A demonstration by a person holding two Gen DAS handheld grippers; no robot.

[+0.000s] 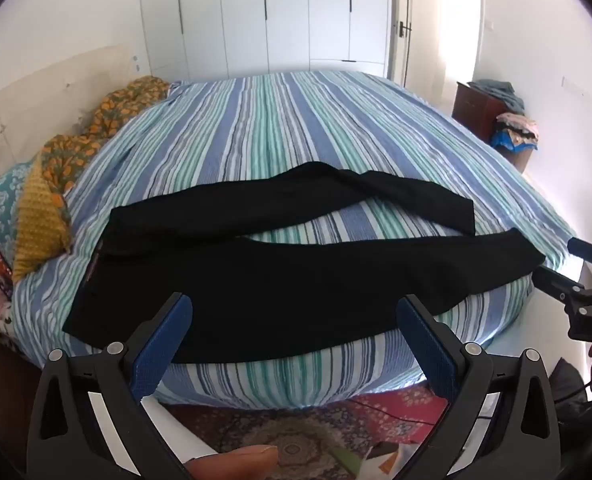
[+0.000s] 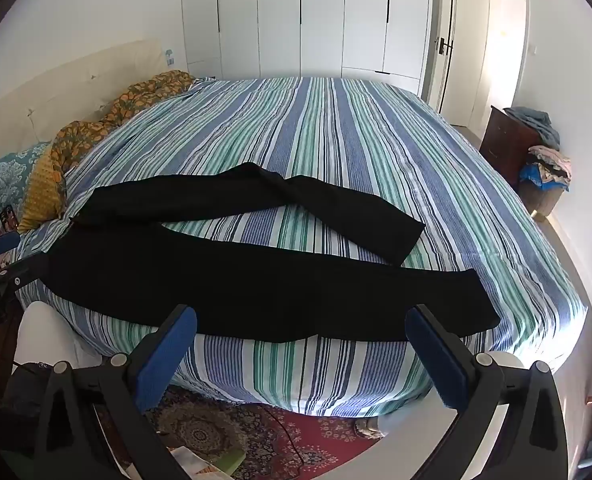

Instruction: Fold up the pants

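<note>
Black pants (image 1: 280, 280) lie flat on the striped bed (image 1: 296, 120), waist to the left and both legs running right. The near leg lies straight along the bed's front edge; the far leg bends and ends short of it. My left gripper (image 1: 294, 304) hovers open over the front edge by the waist and hip part, nothing between its blue pads. The right wrist view shows the pants (image 2: 256, 288) with my right gripper (image 2: 301, 314) open above the near leg, also empty. Each gripper shows in the other's view: the right gripper (image 1: 567, 266) near the leg ends, the left gripper (image 2: 12, 258) by the waist.
Patterned pillows (image 1: 36, 216) and an orange quilt (image 2: 108, 120) line the bed's left side. White wardrobes (image 2: 319, 16) stand behind it. A dark dresser (image 2: 507, 144) heaped with clothes stands at the right. A red rug (image 2: 296, 436) and papers cover the floor below. A thumb (image 1: 236, 460) shows at the bottom.
</note>
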